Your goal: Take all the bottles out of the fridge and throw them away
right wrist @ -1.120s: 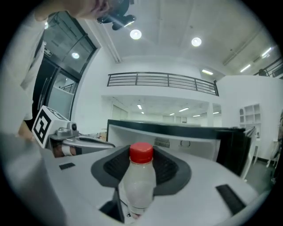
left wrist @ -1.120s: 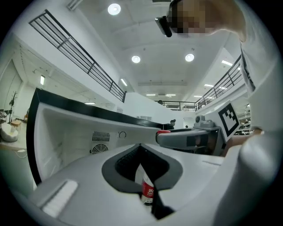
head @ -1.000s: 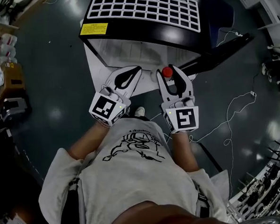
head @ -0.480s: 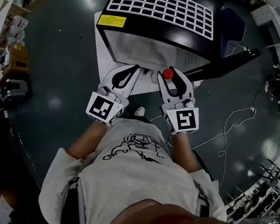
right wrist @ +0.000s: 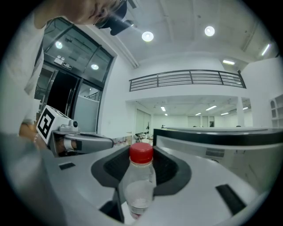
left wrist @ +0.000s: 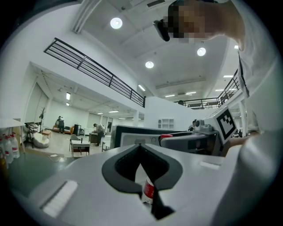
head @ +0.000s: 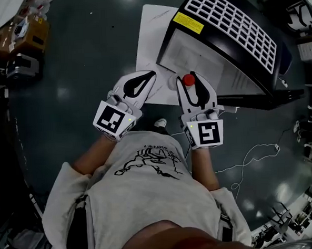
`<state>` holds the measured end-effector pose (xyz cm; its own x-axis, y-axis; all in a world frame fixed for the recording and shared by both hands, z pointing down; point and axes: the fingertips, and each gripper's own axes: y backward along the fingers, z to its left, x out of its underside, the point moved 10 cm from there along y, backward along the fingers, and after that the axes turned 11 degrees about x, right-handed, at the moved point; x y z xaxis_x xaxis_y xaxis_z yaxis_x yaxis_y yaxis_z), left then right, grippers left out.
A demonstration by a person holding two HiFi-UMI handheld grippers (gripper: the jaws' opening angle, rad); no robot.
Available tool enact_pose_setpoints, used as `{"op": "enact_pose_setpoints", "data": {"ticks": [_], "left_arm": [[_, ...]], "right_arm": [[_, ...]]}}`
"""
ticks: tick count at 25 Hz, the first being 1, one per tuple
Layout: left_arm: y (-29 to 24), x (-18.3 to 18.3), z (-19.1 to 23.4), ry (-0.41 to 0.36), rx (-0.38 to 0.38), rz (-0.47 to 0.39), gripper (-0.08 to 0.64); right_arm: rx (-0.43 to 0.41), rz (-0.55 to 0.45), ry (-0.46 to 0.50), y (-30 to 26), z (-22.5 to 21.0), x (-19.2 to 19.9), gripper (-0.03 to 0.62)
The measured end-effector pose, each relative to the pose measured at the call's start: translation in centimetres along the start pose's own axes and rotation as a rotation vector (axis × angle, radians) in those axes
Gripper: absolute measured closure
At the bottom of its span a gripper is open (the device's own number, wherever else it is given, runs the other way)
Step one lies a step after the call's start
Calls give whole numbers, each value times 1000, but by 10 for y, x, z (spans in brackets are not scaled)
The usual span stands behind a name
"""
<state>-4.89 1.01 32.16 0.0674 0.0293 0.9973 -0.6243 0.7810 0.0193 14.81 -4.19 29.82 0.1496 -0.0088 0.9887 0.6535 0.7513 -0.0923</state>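
Note:
My right gripper (head: 191, 78) is shut on the neck of a clear bottle (right wrist: 140, 176) with a red cap (head: 188, 80), and holds it upright. Beside it my left gripper (head: 151, 74) has its jaws together, and its black cut-out is empty. In the left gripper view a sliver of a red-labelled bottle (left wrist: 149, 192) shows through the slit between the jaws. I cannot tell whether it is gripped. The black fridge (head: 230, 43) with a white grid on top stands ahead to the right, apart from both grippers.
A white sheet (head: 153, 37) lies on the dark floor beside the fridge. White cables (head: 252, 152) trail across the floor at the right. Boxes and equipment (head: 19, 40) stand at the upper left, and racks line the right edge.
The fridge has slid from the top middle of the head view to the upper right. Both grippers keep their pose side by side, the right one still holding the red-capped bottle.

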Motion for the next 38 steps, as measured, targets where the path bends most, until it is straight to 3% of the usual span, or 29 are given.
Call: {"op": "enact_pose_setpoints", "data": {"ticks": [6, 17, 27, 38], "left_arm": [[70, 0, 45, 5, -58, 18, 551], [149, 6, 106, 21, -43, 28, 551], [154, 26, 114, 62, -50, 53, 551], [150, 97, 126, 106, -106, 123, 551]], "right_arm": [[-64, 13, -36, -45, 74, -7, 431], [-69, 27, -30, -97, 165, -8, 431], [-67, 88, -29, -111, 179, 12, 431], [-136, 125, -21, -128, 186, 85, 431]]}}
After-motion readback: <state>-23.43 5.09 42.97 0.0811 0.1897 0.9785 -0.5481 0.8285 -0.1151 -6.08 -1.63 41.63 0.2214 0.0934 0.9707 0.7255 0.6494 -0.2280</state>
